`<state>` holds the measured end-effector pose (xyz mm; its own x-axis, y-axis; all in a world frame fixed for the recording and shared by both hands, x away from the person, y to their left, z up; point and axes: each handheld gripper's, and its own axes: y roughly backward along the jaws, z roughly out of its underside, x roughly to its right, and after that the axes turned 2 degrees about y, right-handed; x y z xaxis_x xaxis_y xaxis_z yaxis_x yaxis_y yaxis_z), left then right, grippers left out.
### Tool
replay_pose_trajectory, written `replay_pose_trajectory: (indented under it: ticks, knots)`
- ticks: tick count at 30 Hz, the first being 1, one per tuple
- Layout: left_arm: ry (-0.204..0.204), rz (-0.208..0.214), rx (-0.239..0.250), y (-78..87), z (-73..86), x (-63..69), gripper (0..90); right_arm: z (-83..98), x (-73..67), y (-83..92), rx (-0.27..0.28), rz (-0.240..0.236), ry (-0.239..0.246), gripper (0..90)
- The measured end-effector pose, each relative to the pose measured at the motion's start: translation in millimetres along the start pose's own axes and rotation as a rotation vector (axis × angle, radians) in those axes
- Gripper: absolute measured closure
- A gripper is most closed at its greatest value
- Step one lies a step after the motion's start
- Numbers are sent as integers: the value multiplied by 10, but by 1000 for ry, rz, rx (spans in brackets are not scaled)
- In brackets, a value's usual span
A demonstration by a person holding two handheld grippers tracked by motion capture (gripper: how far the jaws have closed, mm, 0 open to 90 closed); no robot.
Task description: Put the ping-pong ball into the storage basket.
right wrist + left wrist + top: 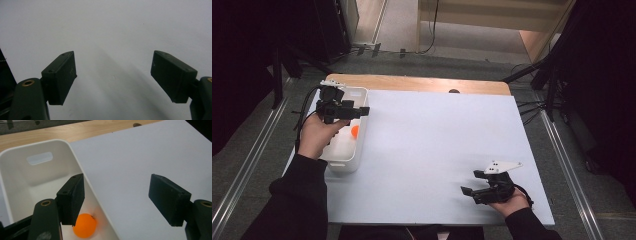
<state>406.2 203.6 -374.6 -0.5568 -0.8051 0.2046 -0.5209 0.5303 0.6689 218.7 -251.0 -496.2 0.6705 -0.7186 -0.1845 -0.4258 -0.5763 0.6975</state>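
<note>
Fingers: left (117,200) apart, empty, above bin (362,131) rim, ball (84,225) below | right (113,77) wide, empty, low over table (437,150)

A white sheet (432,150) covers most of the counter, leaving a wooden strip (422,82) bare at 12 o'clock. Grey floor (452,62) surrounds it, with cables (532,107) at 3 o'clock.

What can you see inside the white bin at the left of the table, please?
An orange ball lies on the floor of the white bin. The left gripper and hand cover part of that floor.
</note>
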Motion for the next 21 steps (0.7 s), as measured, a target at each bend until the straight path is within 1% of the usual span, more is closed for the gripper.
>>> replay_pose_trajectory:
  ticks: [1, 3, 7, 8, 12, 15, 18, 21]
  knots:
    - [-10, 6, -4, -3, 1, 15, 295, -2, 3, -1, -1, -1, 4, 190]
    - [-23, 16, -10, -14, 1, 39, 266, -5, 5, -5, 1, 0, 7, 190]
    - [-36, 36, -12, -29, 4, 77, 266, -7, 2, -5, 0, -2, 6, 190]
    - [-33, 39, -11, -36, 5, 87, 266, -7, 3, -3, 0, -2, 7, 190]
    - [-46, 50, -15, -64, 13, 128, 265, -6, 3, -2, 1, -1, 10, 190]
    - [-61, 81, -26, -85, 15, 150, 240, -6, 3, -1, 1, -1, 9, 190]
    - [-65, 97, -29, -107, 20, 183, 240, -7, 1, -2, 2, -1, 8, 190]
    - [-77, 113, -30, -130, 27, 218, 240, -7, 2, -3, 0, -1, 9, 190]
